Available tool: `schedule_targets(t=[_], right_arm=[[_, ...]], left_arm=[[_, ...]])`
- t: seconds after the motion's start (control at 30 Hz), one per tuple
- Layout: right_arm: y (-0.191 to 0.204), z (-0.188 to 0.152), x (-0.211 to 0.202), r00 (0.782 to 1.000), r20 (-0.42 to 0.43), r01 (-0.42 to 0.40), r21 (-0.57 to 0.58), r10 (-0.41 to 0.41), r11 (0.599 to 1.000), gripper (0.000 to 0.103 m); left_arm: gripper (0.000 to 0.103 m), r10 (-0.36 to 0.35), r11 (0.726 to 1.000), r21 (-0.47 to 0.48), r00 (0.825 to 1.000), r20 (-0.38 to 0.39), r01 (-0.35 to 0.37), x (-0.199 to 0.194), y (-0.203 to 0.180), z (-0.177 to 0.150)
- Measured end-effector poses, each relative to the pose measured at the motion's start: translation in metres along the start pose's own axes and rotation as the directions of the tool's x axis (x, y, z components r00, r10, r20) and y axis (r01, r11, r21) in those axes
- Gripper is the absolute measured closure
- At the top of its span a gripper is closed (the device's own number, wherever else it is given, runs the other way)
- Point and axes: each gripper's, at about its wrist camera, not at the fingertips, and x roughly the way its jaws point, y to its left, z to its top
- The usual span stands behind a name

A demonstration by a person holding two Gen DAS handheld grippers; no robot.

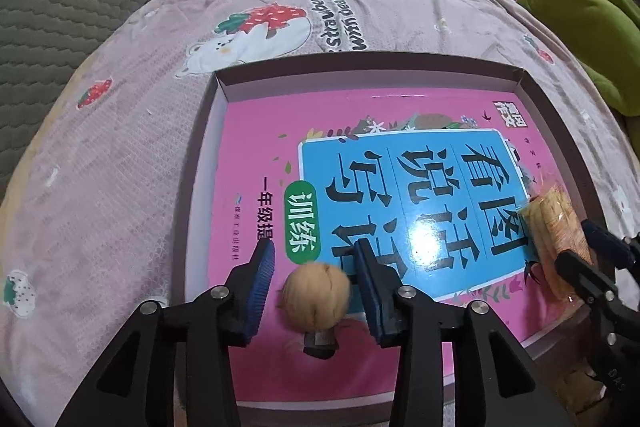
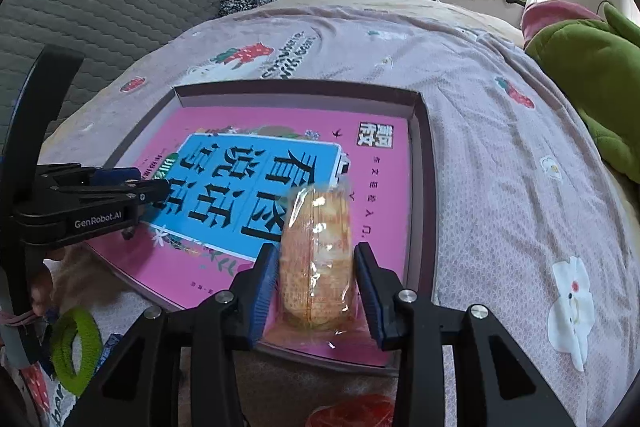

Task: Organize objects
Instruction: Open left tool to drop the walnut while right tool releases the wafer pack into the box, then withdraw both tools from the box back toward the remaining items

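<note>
Dropping stuff into the box (image 1: 224,83): my left gripper (image 1: 314,291) is spread apart around the walnut (image 1: 316,297), right gripper (image 2: 316,287) straddles the wrapped snack (image 2: 316,259), can't tell if it's pinching. Next, back both out.

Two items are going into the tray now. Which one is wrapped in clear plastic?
The yellow wrapped snack between the right gripper pads, near the tray's right wall. The walnut between the left gripper fingers is bare, with no wrapper.

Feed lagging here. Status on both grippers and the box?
Left gripper open, walnut loose between its fingers. Right gripper astride wrapped snack, small gaps showing. Both over the pink book in the box. Nothing blocking.
</note>
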Motion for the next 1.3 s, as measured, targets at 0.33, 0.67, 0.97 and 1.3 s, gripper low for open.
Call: schedule_targets(t=[0.33, 0.67, 0.97, 1.3], right_arm=[[-0.005, 0.009, -0.024, 0.997, 0.063, -0.039, 0.024, 0.037, 0.999, 0.049], [0.002, 0.018, -0.079, 0.981, 0.176, -0.084, 0.034, 0.077, 0.996, 0.042], [0.028, 0.017, -0.154, 0.959, 0.264, -0.097, -0.021, 0.099, 0.995, 0.042], [0.053, 0.005, -0.216, 0.938, 0.332, -0.077, -0.073, 0.097, 0.994, 0.038]], left_arm=[[0.051, -0.008, 1.000, 0.008, 0.999, 0.043, 0.008, -0.027, -0.002, -0.004], [0.044, -0.066, 0.995, -0.067, 0.988, 0.138, 0.076, -0.079, 0.017, -0.016], [0.042, -0.103, 0.988, -0.088, 0.971, 0.216, 0.125, -0.138, 0.038, -0.042], [0.042, -0.078, 0.992, -0.073, 0.952, 0.297, 0.104, -0.194, 0.048, -0.080]])
